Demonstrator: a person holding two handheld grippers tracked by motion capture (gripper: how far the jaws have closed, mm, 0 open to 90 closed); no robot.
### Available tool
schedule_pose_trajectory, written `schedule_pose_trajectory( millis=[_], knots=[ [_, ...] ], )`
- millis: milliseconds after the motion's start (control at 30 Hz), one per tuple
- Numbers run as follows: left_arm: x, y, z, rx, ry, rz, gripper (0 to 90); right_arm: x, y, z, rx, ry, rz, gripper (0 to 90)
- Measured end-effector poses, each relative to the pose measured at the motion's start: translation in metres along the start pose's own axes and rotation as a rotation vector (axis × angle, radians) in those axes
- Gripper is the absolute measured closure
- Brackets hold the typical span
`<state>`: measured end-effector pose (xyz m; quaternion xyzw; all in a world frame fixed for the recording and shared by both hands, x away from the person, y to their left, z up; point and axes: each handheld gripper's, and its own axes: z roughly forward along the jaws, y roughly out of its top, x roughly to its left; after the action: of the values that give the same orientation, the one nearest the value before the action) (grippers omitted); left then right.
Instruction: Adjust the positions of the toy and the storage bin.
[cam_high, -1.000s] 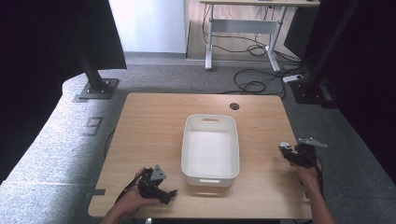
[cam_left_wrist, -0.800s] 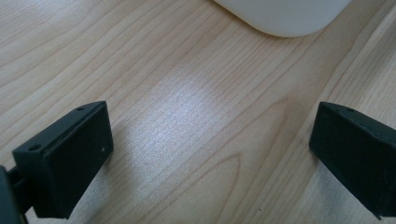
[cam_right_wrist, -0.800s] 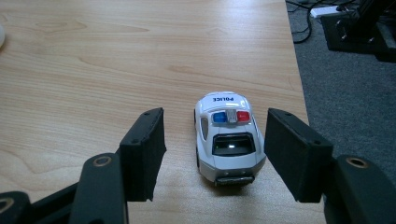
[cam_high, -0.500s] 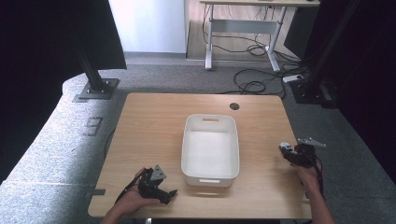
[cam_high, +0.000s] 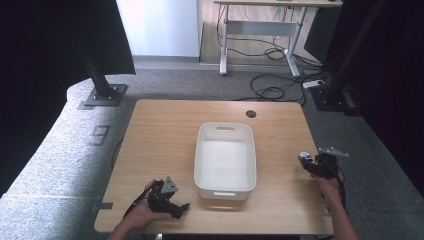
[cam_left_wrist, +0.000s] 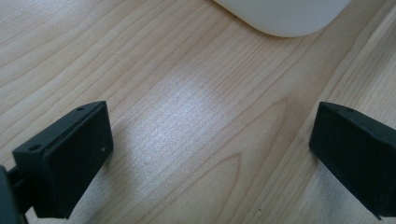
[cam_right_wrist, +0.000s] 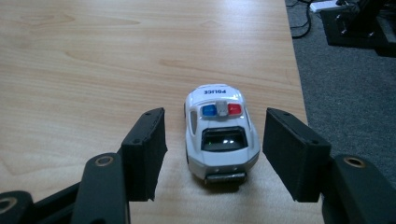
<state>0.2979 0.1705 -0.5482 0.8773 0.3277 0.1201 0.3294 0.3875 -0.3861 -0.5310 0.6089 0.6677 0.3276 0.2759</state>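
A white toy police car (cam_right_wrist: 220, 131) with red and blue roof lights rests on the wooden table near its right edge; in the high view the police car (cam_high: 304, 158) is a small pale shape. My right gripper (cam_right_wrist: 212, 144) is open, its jaws standing on either side of the car's rear without touching it; the right gripper (cam_high: 311, 163) sits at the table's right edge. My left gripper (cam_left_wrist: 210, 154) is open over bare wood, nothing between its jaws. That left gripper (cam_high: 179, 209) lies at the front left, just left of the white bin (cam_high: 201, 155), which holds nothing.
The table's right edge runs close beside the car, with grey carpet (cam_right_wrist: 350, 70) below it. A cable hole (cam_high: 251, 114) sits at the table's back. A corner of the bin (cam_left_wrist: 285, 16) lies just ahead of the left gripper.
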Motion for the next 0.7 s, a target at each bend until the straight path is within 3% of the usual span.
schedule_pose_trajectory(
  millis=[367,533,700],
  knots=[
    [0.000,0.000,0.000,-0.003,0.001,-0.002,0.0,0.004,0.002,0.012,0.021,-0.013,-0.014,39.5],
    [0.000,0.000,0.000,-0.003,0.001,-0.001,0.0,0.003,0.001,0.013,0.025,-0.042,-0.016,49.1],
    [0.000,0.000,0.000,-0.003,0.001,-0.001,0.0,0.001,0.001,0.013,0.029,-0.036,-0.009,49.5]
  ],
)
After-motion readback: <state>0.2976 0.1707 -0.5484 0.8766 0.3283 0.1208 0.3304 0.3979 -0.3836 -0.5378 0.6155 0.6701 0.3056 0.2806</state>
